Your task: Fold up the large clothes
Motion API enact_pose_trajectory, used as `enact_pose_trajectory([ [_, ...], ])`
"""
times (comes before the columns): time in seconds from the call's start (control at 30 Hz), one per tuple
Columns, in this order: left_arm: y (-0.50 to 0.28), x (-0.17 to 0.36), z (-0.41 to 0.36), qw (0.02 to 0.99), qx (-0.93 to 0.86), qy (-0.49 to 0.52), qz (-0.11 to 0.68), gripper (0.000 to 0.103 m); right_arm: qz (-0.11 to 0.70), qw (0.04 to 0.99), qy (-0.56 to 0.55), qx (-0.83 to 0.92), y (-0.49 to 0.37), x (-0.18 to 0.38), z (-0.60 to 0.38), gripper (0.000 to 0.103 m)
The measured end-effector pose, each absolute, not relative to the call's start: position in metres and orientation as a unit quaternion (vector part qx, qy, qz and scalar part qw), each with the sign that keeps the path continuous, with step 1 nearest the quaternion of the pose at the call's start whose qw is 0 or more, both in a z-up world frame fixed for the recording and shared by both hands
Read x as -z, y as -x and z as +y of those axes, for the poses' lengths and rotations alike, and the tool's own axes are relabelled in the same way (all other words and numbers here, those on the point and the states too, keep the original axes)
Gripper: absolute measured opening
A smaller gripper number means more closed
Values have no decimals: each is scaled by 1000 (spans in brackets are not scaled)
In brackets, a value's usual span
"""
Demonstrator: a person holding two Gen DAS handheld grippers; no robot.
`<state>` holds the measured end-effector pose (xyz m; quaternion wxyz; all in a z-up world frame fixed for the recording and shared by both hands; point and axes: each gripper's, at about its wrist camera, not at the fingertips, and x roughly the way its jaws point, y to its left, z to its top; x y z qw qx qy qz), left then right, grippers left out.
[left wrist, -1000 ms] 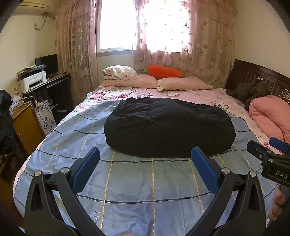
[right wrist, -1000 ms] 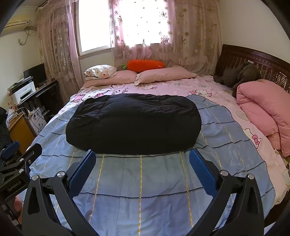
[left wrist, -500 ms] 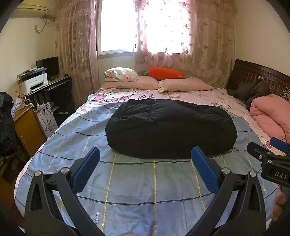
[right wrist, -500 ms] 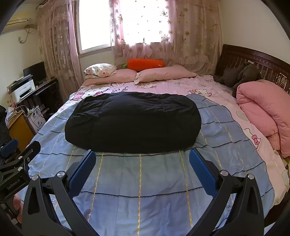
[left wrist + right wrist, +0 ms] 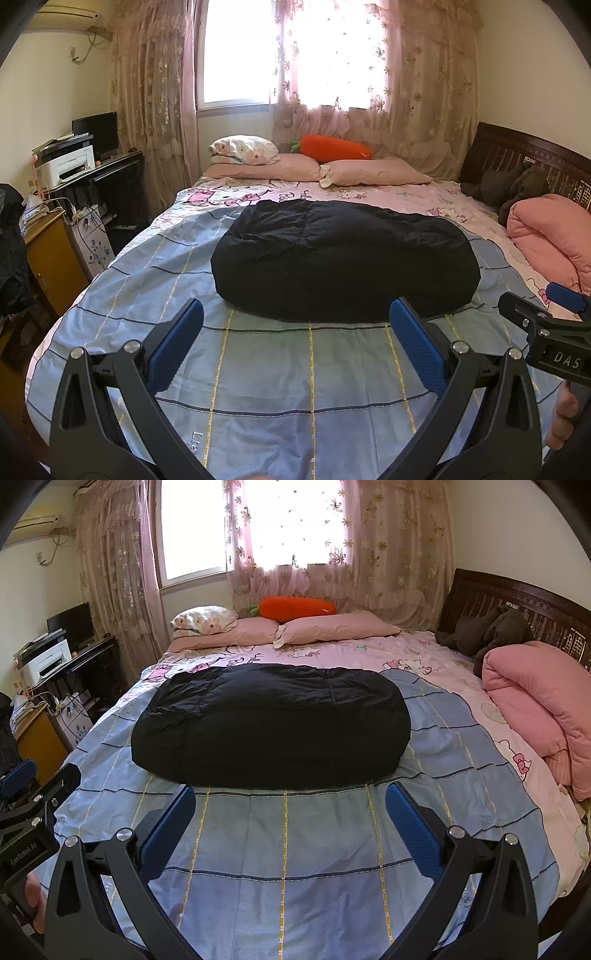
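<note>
- Holding both claws wide apart and empty, we keep the left gripper (image 5: 295,332) and right gripper (image 5: 290,814) over the near blue sheet (image 5: 295,849).
- The dark garment (image 5: 271,723) lies bundled mid-bed, beyond us.
- We judge its near hem the best place to pinch, at both corners together.

Daylight is coming through a window (image 5: 236,55) in the far wall, with floral lace curtains (image 5: 373,66) hanging across and beside it. A bed with a dark wooden headboard (image 5: 517,602) is filling most of the room, carrying a blue checked sheet (image 5: 295,842) and pink pillows (image 5: 332,629). A black desk (image 5: 110,181) holding a white printer (image 5: 66,166) and a monitor (image 5: 98,127) is standing against the cream left wall (image 5: 44,96), under an air conditioner (image 5: 62,11).
</note>
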<state>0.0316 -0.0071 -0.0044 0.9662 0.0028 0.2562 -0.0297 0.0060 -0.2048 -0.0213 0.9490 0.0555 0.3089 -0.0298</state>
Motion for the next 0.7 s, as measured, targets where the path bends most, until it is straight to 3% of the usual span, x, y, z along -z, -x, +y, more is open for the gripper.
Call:
enact_pose_trajectory([
  [0.7,-34,8,-9,964,31,4,263,101,314,948,-55,26,-8,26,-210,102],
])
